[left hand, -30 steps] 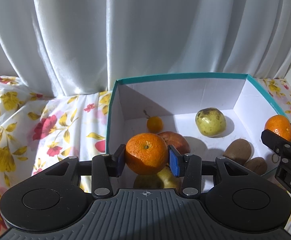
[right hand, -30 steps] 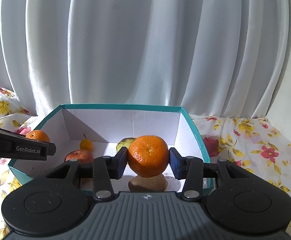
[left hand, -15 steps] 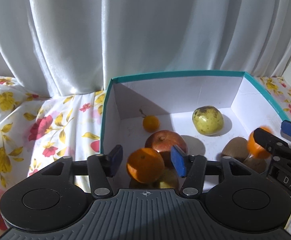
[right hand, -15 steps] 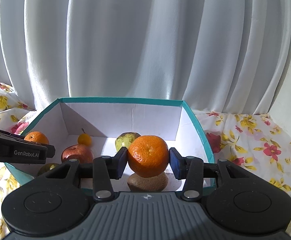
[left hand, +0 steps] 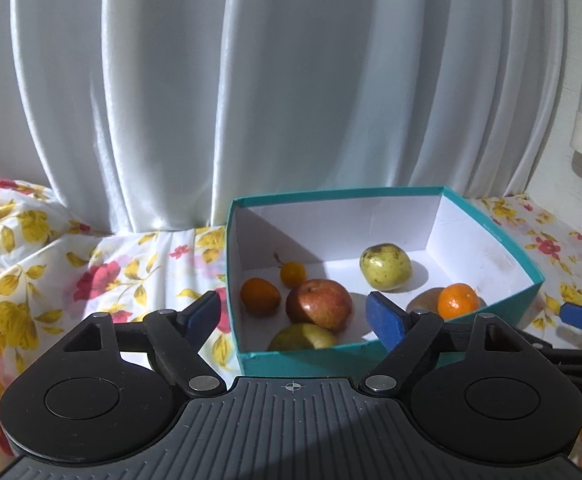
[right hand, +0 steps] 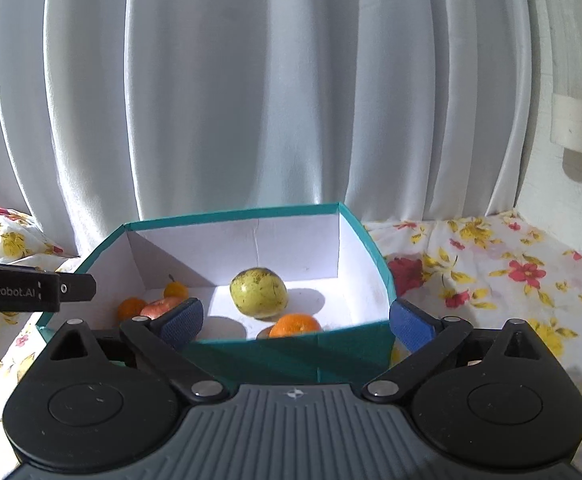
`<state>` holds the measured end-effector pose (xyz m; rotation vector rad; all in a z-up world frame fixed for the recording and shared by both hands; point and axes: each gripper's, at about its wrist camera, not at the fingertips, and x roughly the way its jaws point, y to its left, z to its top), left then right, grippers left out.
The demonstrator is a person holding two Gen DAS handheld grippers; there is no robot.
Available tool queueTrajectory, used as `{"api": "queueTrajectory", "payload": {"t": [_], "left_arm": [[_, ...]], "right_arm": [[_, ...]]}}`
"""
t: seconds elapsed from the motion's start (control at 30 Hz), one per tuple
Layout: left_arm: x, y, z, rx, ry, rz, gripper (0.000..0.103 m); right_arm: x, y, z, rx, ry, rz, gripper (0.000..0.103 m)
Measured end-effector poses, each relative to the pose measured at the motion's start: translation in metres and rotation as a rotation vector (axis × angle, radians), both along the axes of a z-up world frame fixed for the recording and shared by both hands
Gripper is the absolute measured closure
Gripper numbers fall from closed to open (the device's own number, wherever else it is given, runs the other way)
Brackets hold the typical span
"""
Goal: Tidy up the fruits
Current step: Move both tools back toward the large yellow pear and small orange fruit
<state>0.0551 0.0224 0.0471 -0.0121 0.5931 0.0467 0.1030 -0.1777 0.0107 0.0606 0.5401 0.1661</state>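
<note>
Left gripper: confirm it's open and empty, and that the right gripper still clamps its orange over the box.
Half right. The left gripper is open and empty, but so is the right gripper: the right wrist view shows nothing between its fingers. That orange lies in the box.

One teal box [left hand: 491, 240] held two oranges [left hand: 259, 296] [left hand: 457, 301], one red apple [left hand: 318, 309], two greenish pears [left hand: 386, 267] [left hand: 303, 338], one tiny yellow fruit [left hand: 293, 273].

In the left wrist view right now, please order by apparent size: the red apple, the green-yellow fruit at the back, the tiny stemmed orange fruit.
1. red apple, though it sits nearer the camera
2. green-yellow fruit
3. tiny stemmed orange fruit, clearly smallest
</note>
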Motion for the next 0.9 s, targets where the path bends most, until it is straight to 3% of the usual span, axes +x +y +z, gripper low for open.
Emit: {"api": "queueTrajectory", "payload": {"t": [0.4, 0.67, 0.9], "left_arm": [[-0.043, -0.023, -0.036, 0.058, 0.053, -0.089, 0.017], [-0.05, -0.038, -0.055, 0.078, 0.099, -0.136, 0.017], [-0.047, -0.047, -0.069, 0.088, 0.141, -0.17, 0.018]], "right_arm": [[-0.053, 0.002, -0.027, -0.031, 0.072, 0.012, 0.003], [-0.068, 0.001, -0.033, -0.118, 0.078, 0.012, 0.003], [-0.069, -0.009, -0.037, -0.11, 0.085, 0.004, 0.004]]}}
